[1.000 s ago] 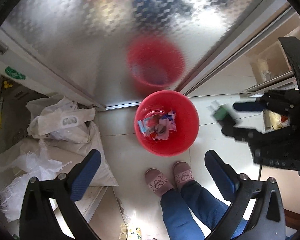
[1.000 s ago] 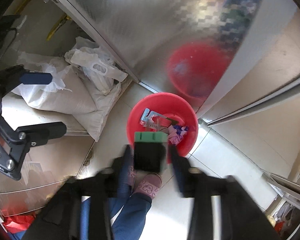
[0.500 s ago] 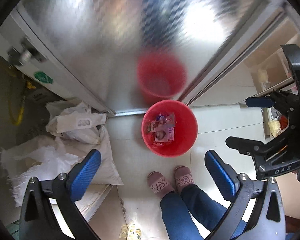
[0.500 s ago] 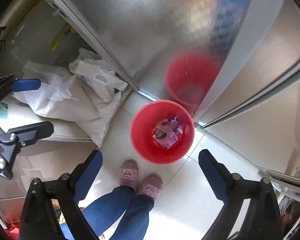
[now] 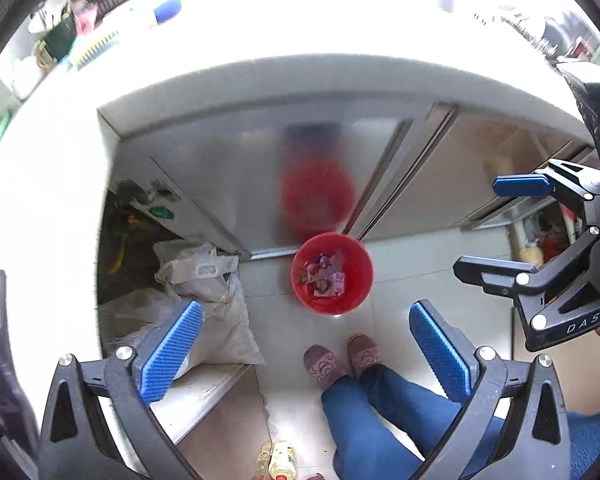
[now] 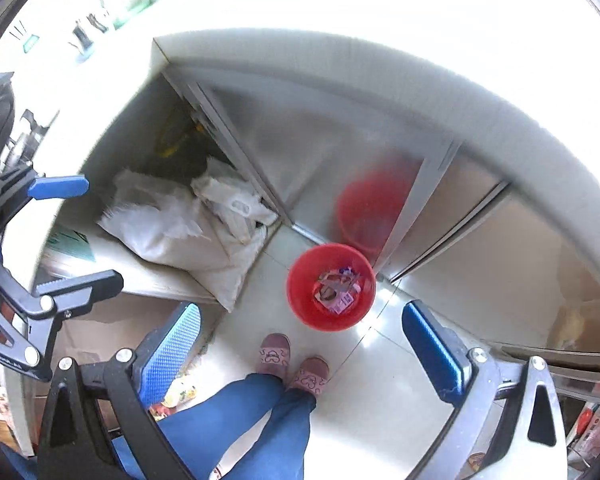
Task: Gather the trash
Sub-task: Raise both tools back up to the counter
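trash (image 5: 324, 276) lay in the red bin (image 5: 332, 274) on the floor; your right gripper (image 6: 300, 344) and left gripper (image 5: 306, 340) hung spread, empty, for another pickup.

Floor: pale tiles (image 5: 268, 312) bare between the red bin (image 5: 332, 274) and the white sacks (image 5: 220, 320); bare again right of the bin, up to the cabinet doors (image 6: 500, 264).

Bin mouth uncovered, wrappers (image 6: 338, 290) low inside; free drop from above. Bin stands just off the foot of the steel doors (image 5: 252, 184), so no passage behind it.

Person's slippers (image 5: 342, 360) close to the bin's near rim; legs (image 6: 260, 412) fill the floor below.

Sacks block the open cabinet bay at the left. Countertop edge (image 5: 300, 76) overhangs the doors.

Left gripper (image 5: 306, 356) and right gripper (image 6: 308, 350): both wide apart, nothing between fingers.
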The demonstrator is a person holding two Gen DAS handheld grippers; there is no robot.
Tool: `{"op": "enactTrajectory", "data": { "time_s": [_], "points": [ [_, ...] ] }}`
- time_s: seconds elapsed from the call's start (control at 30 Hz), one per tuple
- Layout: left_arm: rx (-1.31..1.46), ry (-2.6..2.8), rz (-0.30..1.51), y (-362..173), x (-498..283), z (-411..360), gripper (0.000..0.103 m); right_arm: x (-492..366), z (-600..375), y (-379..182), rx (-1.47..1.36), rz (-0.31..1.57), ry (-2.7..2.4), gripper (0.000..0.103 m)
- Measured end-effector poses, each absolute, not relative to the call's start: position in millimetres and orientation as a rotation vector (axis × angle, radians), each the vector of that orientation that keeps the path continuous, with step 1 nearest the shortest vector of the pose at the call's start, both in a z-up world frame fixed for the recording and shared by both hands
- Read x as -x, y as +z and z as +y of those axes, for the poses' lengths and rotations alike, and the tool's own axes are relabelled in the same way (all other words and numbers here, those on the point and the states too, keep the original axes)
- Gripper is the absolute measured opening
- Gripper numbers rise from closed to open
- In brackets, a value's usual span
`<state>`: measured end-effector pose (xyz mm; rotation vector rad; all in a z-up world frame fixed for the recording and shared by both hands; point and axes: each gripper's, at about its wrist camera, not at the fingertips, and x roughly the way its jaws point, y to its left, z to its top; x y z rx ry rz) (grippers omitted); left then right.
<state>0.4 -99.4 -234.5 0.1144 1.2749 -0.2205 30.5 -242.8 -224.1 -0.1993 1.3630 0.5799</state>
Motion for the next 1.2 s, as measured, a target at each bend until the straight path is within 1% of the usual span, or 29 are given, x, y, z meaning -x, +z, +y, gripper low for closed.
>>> {"op": "enactTrajectory", "data": {
  "time_s": [0.13,0.33,0.53,0.77,0.9,1.03,1.07,1.2],
  "points": [
    [-0.133,-0.191,1.25,-195.4,0.9,-97.9,0.103,-33.0,-241.3,-183.7,0.195,1.329,0.585,0.101],
    [-0.153,-0.131,1.156,-142.1,0.3,-93.9,0.103,-44.7,-240.2,-133.5,0.157,1.23,0.608,0.101],
    [-0.145,-0.096,1.107,-106.8,-12.4,-85.3,0.103,-60.9,-229.9,-109.6,0.181,1.17,0.616,0.101],
    [-0.067,-0.08,1.094,-87.3,-42.3,-63.1,0.103,-91.8,-211.2,-89.7,0.215,1.115,0.648,0.101],
    [-0.074,-0.071,1.072,-80.4,-66.4,-50.9,0.103,-110.0,-195.7,-85.7,0.239,1.079,0.652,0.101],
    [-0.071,-0.072,1.051,-72.6,-99.3,-25.8,0.103,-136.1,-177.7,-83.3,0.249,1.061,0.658,0.101],
    [-0.079,-0.067,1.021,-71.5,-107.8,-18.9,0.103,-144.6,-170.7,-83.0,0.258,1.054,0.651,0.101],
    [-0.062,-0.064,1.033,-68.4,-147.5,15.1,0.103,-178.2,-147.5,-78.0,0.285,1.038,0.633,0.101]
  ]
}}
